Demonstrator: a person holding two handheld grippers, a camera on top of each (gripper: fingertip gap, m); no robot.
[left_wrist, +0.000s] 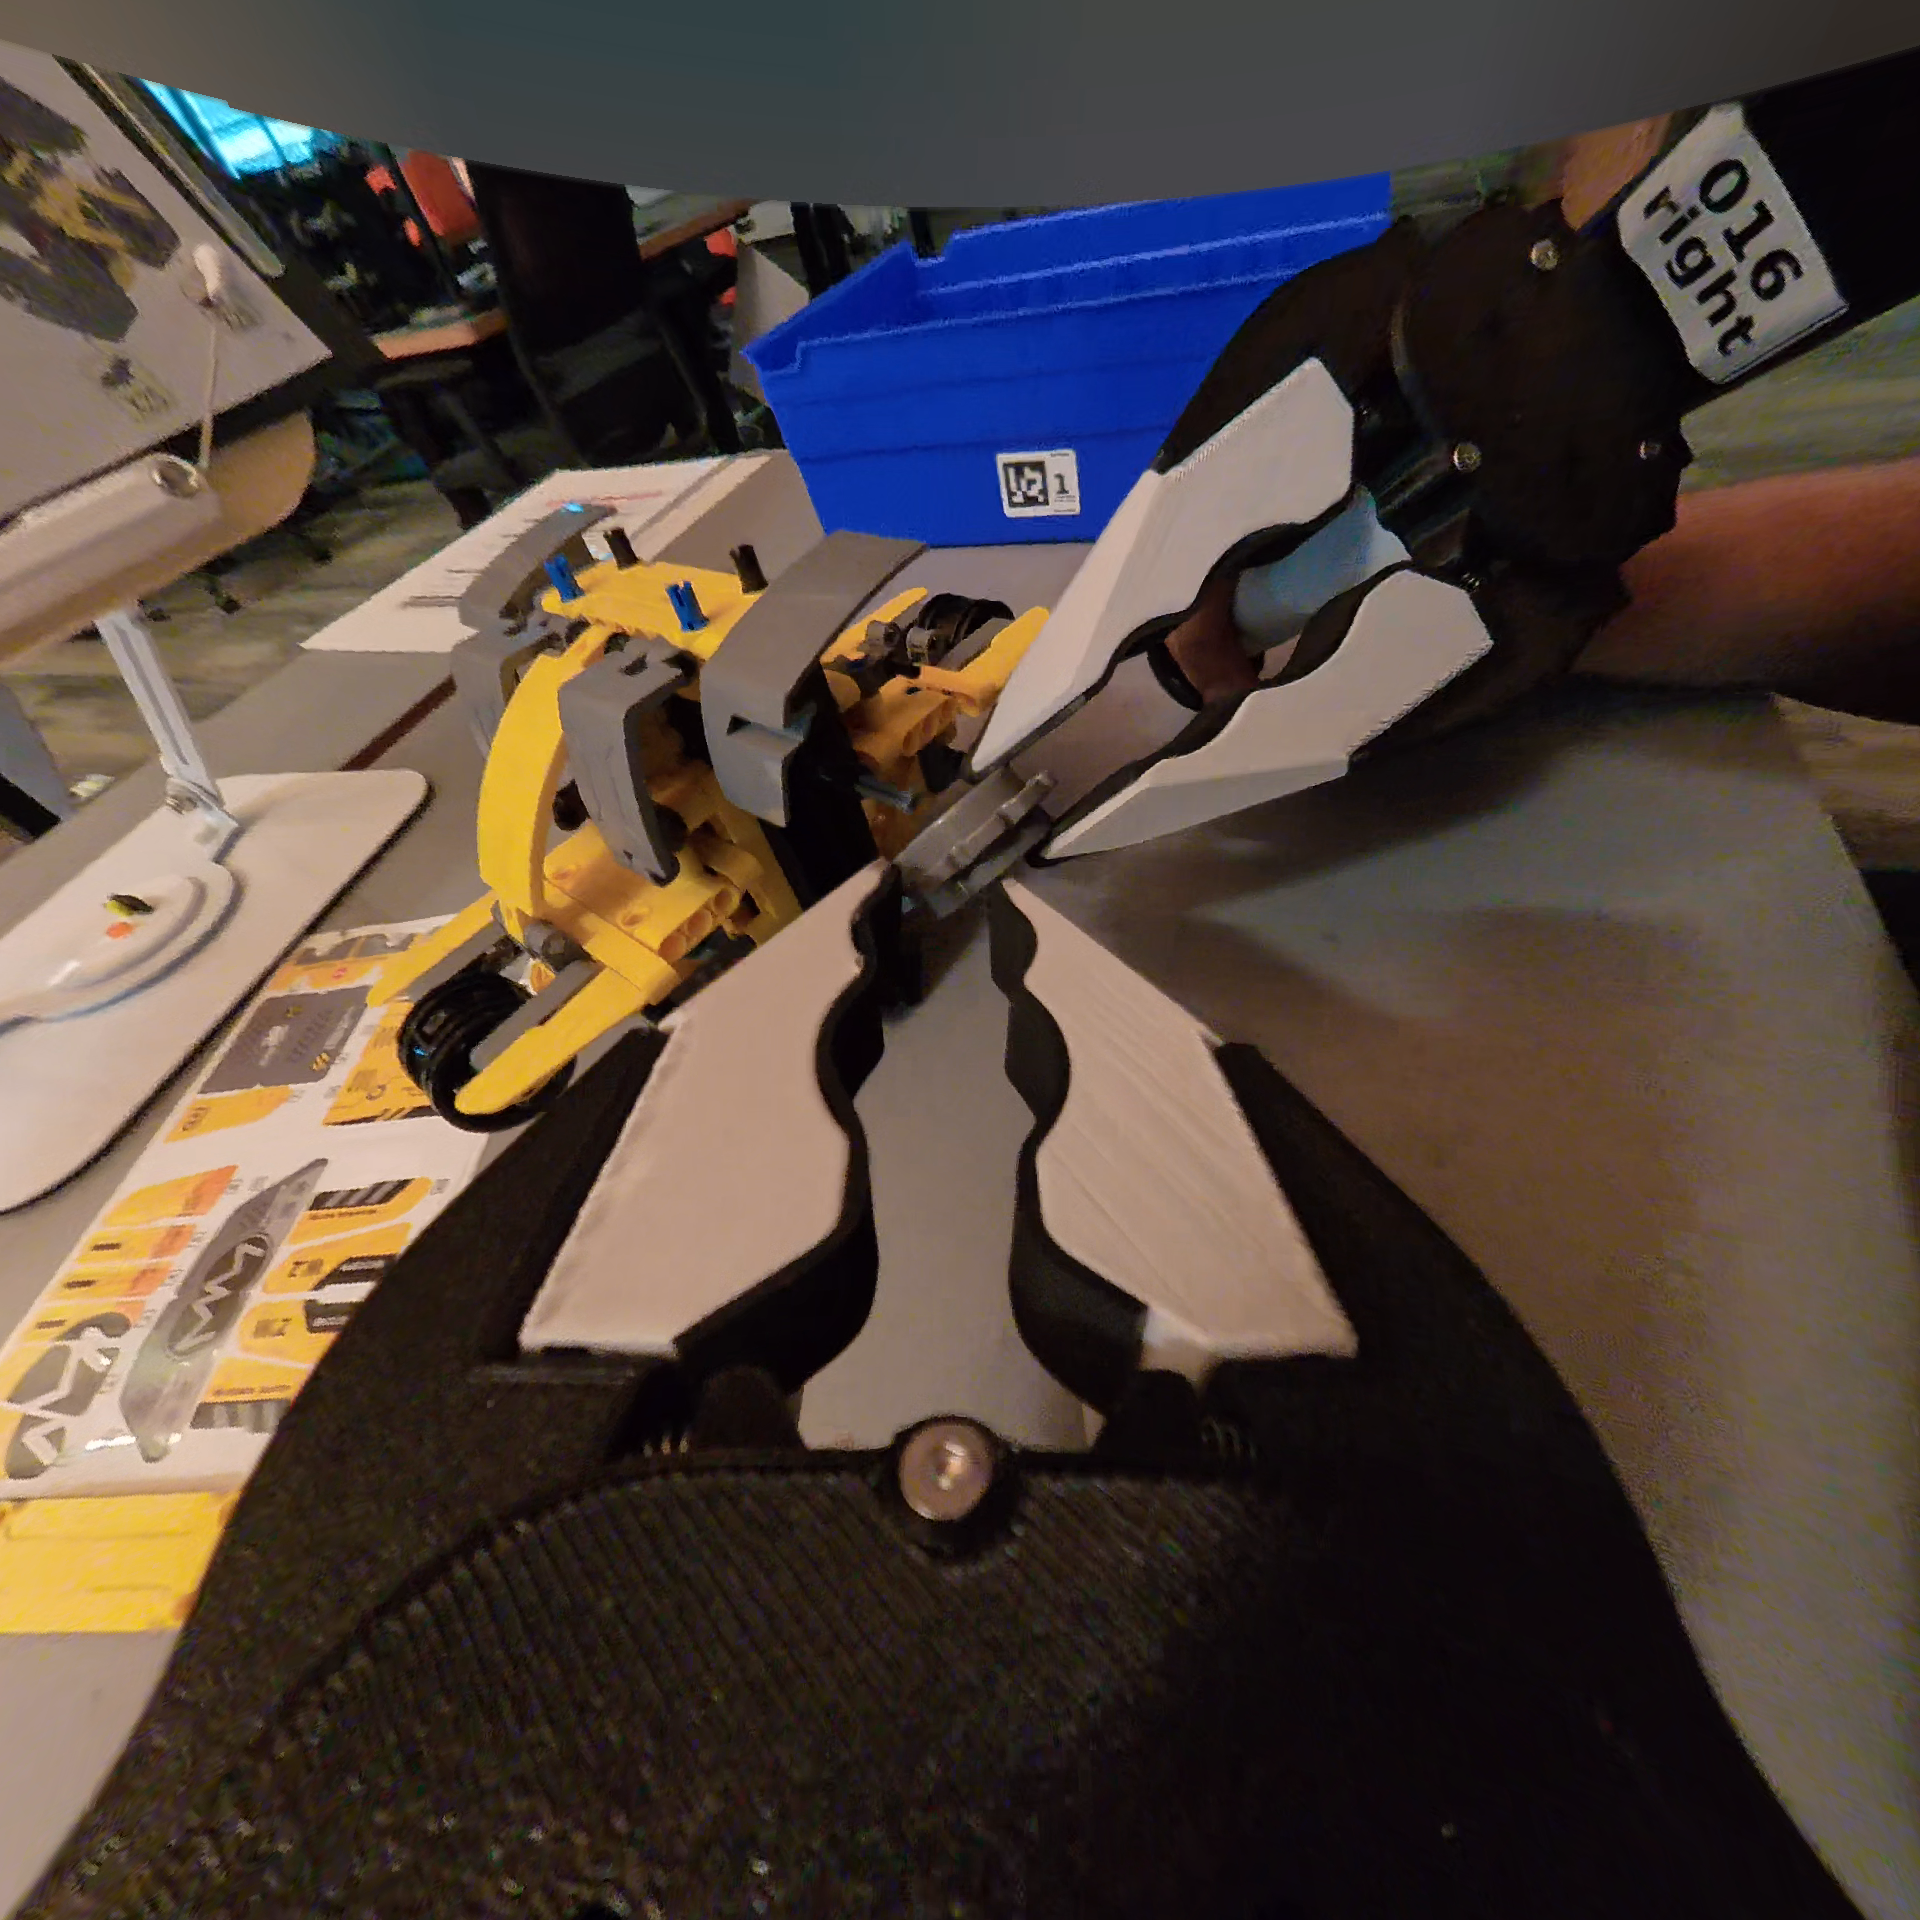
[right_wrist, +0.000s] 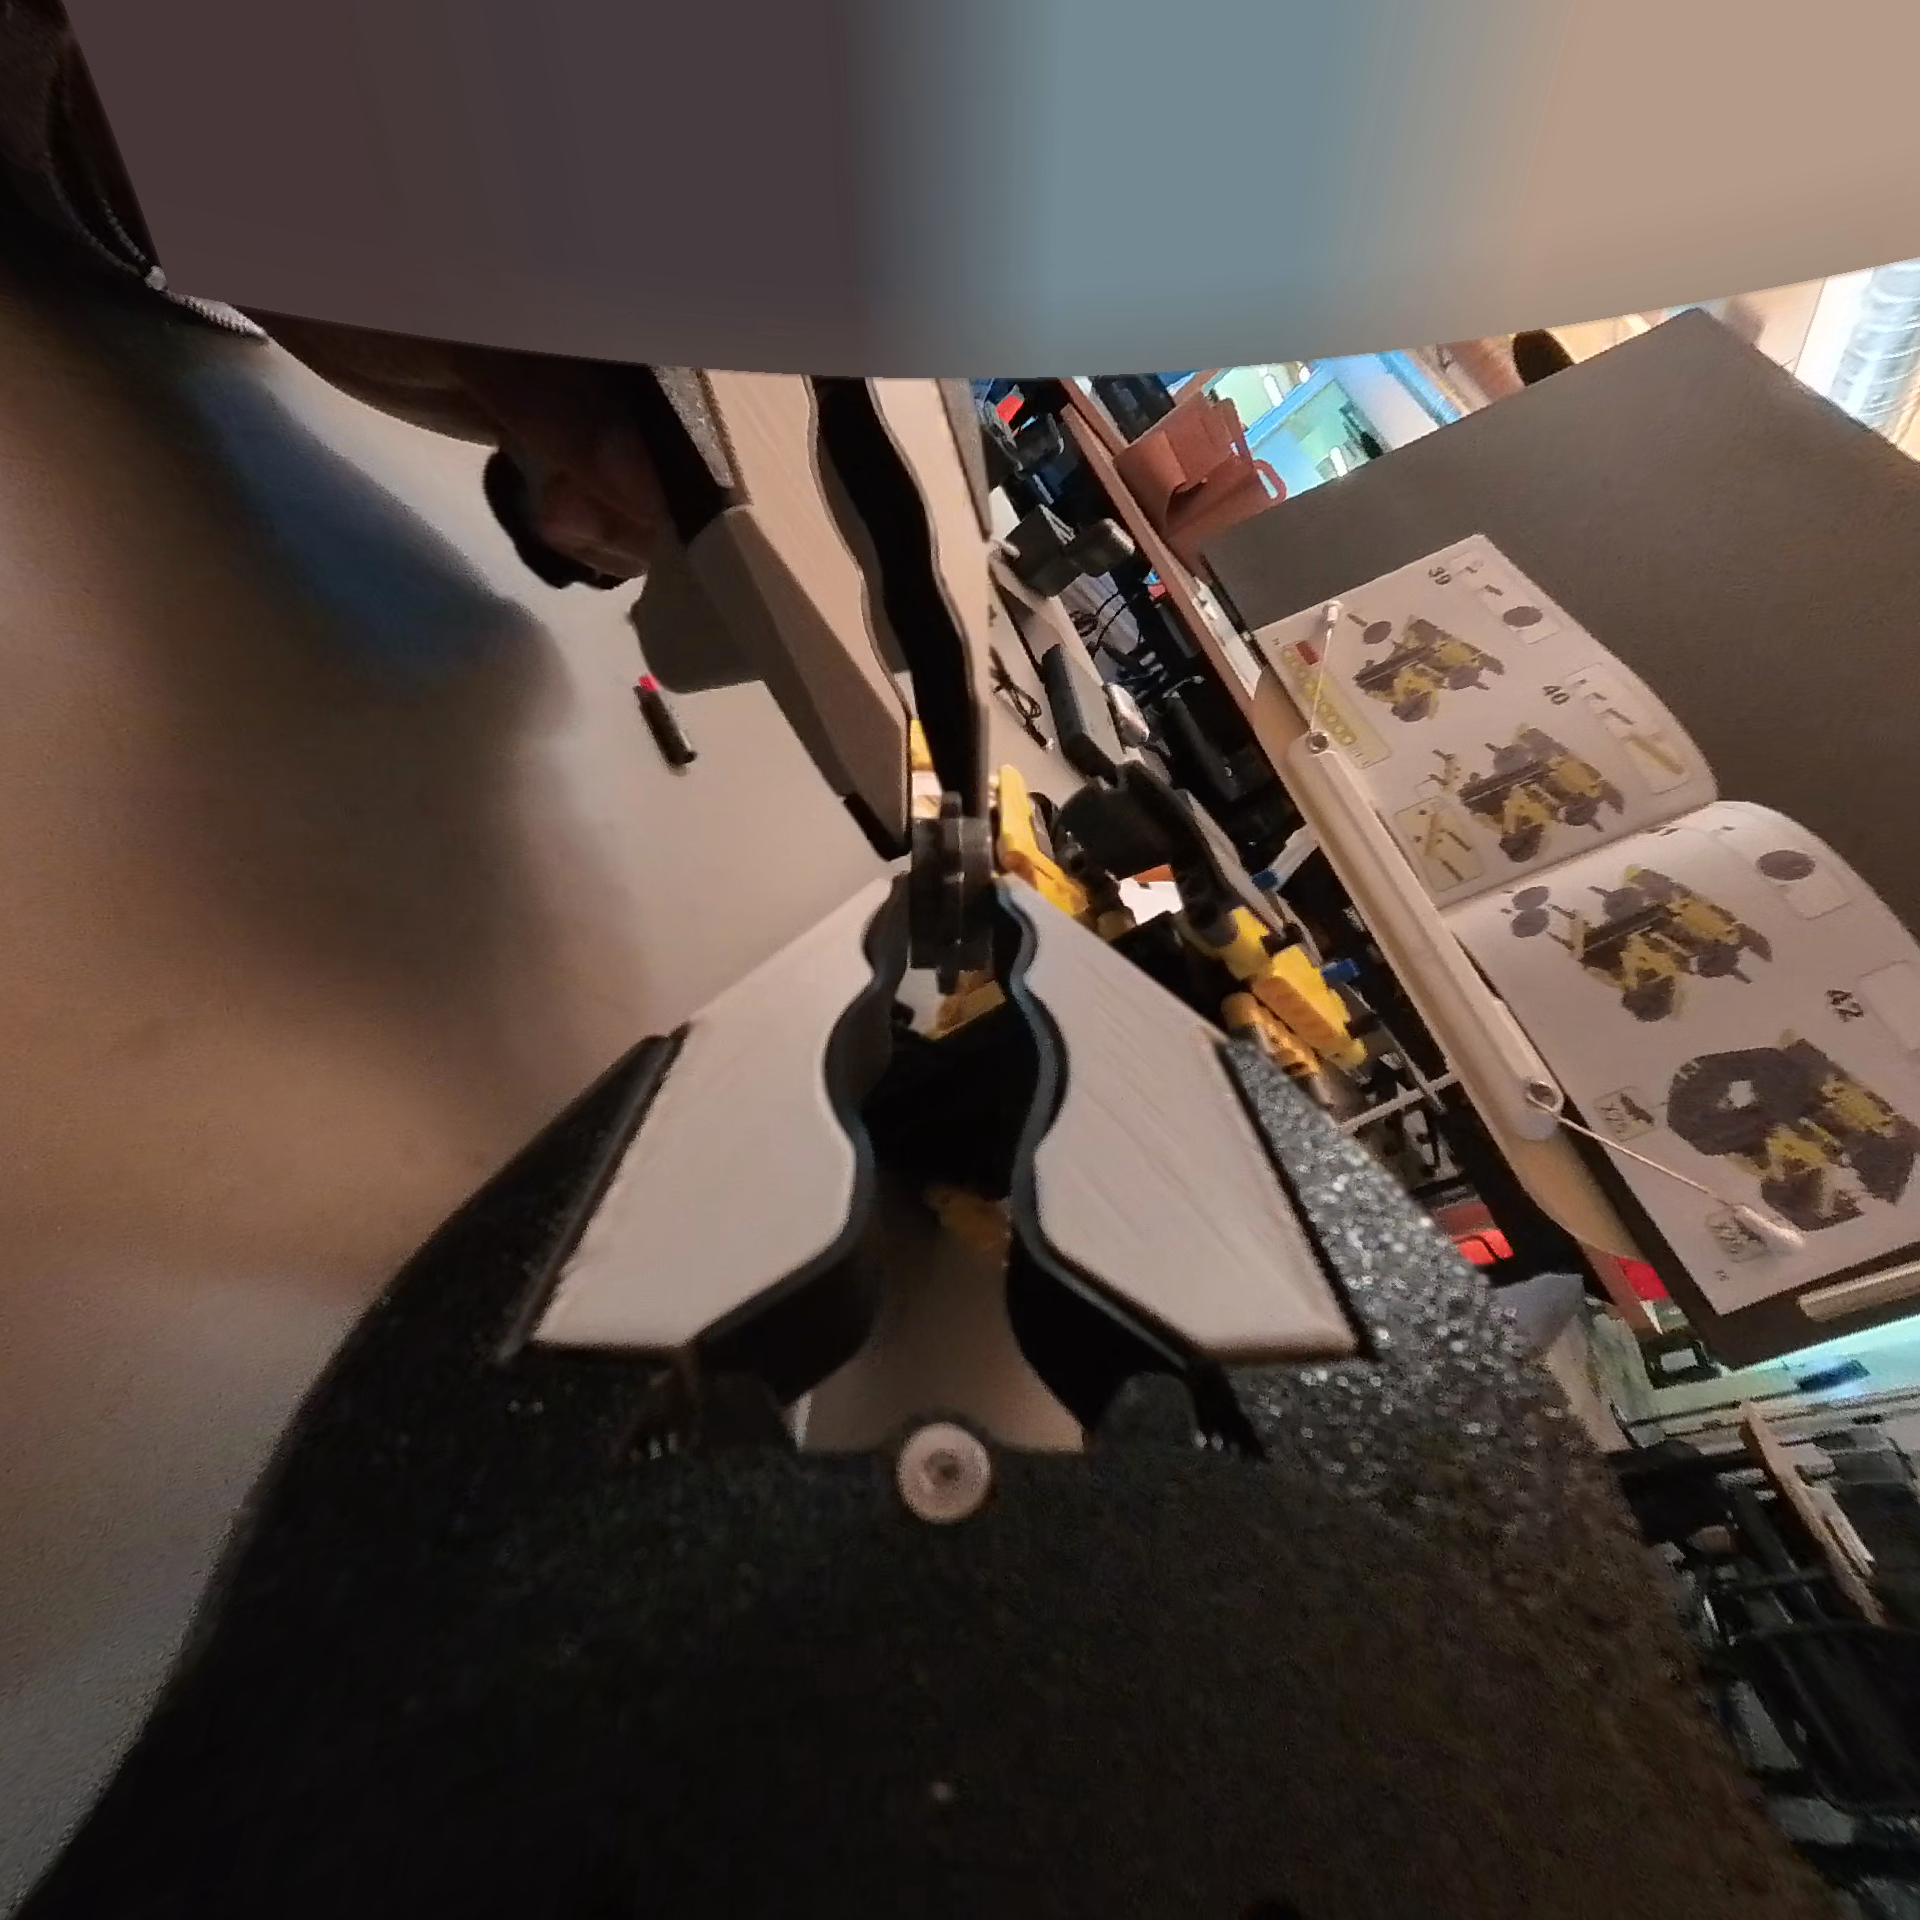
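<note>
A yellow, grey and black brick-built vehicle model (left_wrist: 644, 790) stands on the grey table (left_wrist: 1455, 1039), with a black wheel at its near end. A small grey round piece (left_wrist: 971, 831) sits at the model's right side. My right gripper (left_wrist: 1013, 810) comes in from the upper right and is shut on this piece. My left gripper (left_wrist: 945, 899) reaches from below, its tips closed on the piece's lower edge, beside the model's black panel. In the right wrist view, my right gripper (right_wrist: 951, 899) pinches the grey piece (right_wrist: 948, 873), the left gripper (right_wrist: 935, 821) meets it from above, and the model (right_wrist: 1288, 987) lies behind.
A blue bin (left_wrist: 1039, 343) stands behind the model. A sticker sheet (left_wrist: 260, 1247) lies at the left front. An open instruction booklet (right_wrist: 1558, 831) rests on a white stand (left_wrist: 125, 935) to the left. A small black pin (right_wrist: 665, 722) lies on the table. A person's arm (left_wrist: 1766, 582) is at the right. My two grippers' fingertips are within a few centimetres of each other.
</note>
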